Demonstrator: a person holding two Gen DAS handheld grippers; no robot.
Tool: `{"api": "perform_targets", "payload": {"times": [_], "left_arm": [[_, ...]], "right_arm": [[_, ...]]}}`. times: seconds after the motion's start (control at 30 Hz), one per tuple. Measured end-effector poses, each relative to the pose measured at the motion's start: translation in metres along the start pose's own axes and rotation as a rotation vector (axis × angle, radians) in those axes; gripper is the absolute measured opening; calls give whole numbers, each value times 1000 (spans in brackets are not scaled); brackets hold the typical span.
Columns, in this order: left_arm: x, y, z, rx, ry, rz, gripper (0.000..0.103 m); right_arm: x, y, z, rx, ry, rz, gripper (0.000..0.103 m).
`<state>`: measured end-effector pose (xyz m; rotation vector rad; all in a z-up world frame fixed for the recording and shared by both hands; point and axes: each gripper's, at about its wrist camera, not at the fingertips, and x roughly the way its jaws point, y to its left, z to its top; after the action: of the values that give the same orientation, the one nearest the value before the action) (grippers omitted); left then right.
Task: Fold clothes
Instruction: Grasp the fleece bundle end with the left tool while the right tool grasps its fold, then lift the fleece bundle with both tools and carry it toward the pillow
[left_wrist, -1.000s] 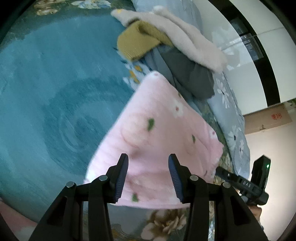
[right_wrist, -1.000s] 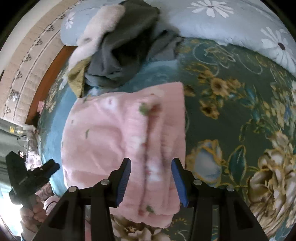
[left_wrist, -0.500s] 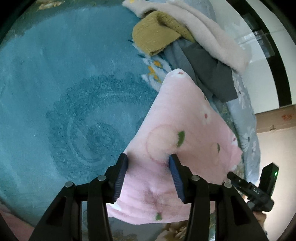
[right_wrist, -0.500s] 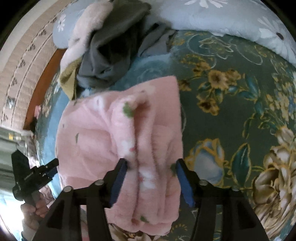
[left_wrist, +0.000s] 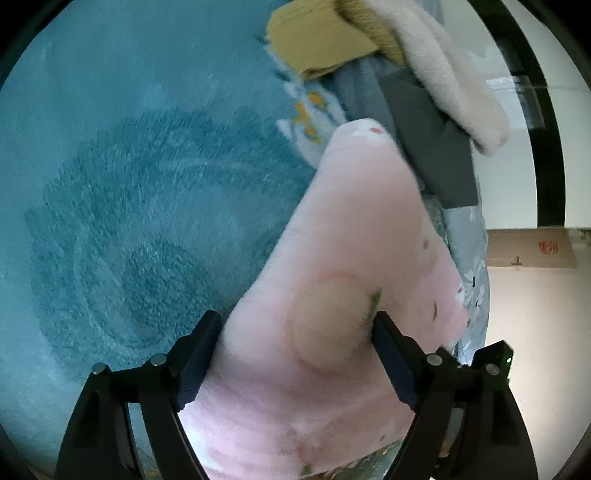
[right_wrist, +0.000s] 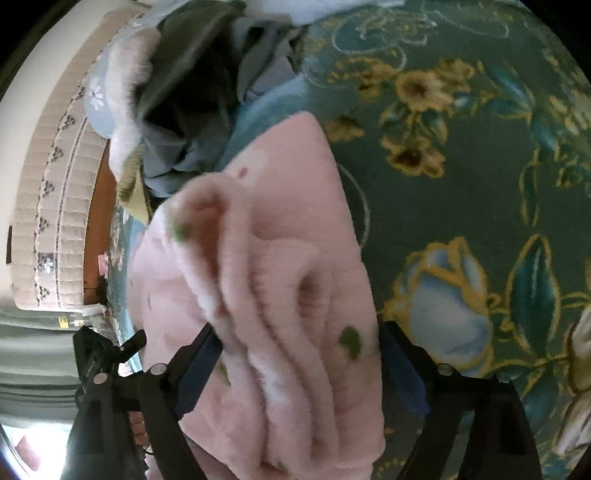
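**Desk:** What are the left tongs (left_wrist: 295, 354) doing?

**Photographer:** Their two fingers stand spread wide, one on each side of a folded pink fleece garment (left_wrist: 354, 258). The plush cloth fills the gap between them and bulges forward past the tips. Whether the fingers actually press it, I cannot tell.

**Desk:** And the right tongs (right_wrist: 299, 354)?

**Photographer:** Much the same. Fingers spread, with the pink fleece garment (right_wrist: 280, 280) bunched in thick ridges between them, small green marks showing on it. The cloth touches or hides both inner faces, but a firm pinch is not visible.

**Desk:** Where does the garment lie?

**Photographer:** On a bed. To the left of the left tongs spreads a teal blanket (left_wrist: 129, 184) with a swirl pattern. To the right of the right tongs is a dark green bedspread (right_wrist: 461, 166) printed with gold and blue flowers.

**Desk:** Anything beyond the tongs?

**Photographer:** Ahead of both, past the garment's far edge, sits a heap of clothes: a mustard knit (left_wrist: 317, 40), a cream fluffy piece (left_wrist: 450, 81) and a dark grey item (left_wrist: 432, 147). In the right view the heap (right_wrist: 184, 92) lies ahead and to the left, against a pale blue floral pillow (right_wrist: 96, 99).

**Desk:** Each tool visible from the other?

**Photographer:** Yes, the left one shows low at the left edge of the right view.
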<state>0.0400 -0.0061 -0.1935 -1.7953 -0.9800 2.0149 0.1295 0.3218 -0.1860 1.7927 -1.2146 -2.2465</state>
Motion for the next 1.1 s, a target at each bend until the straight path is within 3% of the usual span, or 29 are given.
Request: {"api": "perform_targets", "payload": {"times": [0.2,0.47,0.6,0.67,0.73,0.83,1.1], "left_arm": [[7,3,2,-35,11,-11,87],[13,6,2,-77,18,-22,86],[11,2,0,-67,21,-18,71],[8,-2,-1,-47,17,-7,63],[5,-7,-2,-23,9,7,50],[-2,-20,-5,29,-11,34,39],[-30,-60,-23,179,-103,76,32]], "right_arm": [[14,5,5,21,-9,-2,97],[18,11,3,66,-11,20,93],[17,17,1,76,-19,13,81],[15,16,1,99,-20,19,68],[12,16,1,122,-21,29,60],[5,23,3,115,-29,49,51],[-26,48,-1,40,-66,127,47]]}}
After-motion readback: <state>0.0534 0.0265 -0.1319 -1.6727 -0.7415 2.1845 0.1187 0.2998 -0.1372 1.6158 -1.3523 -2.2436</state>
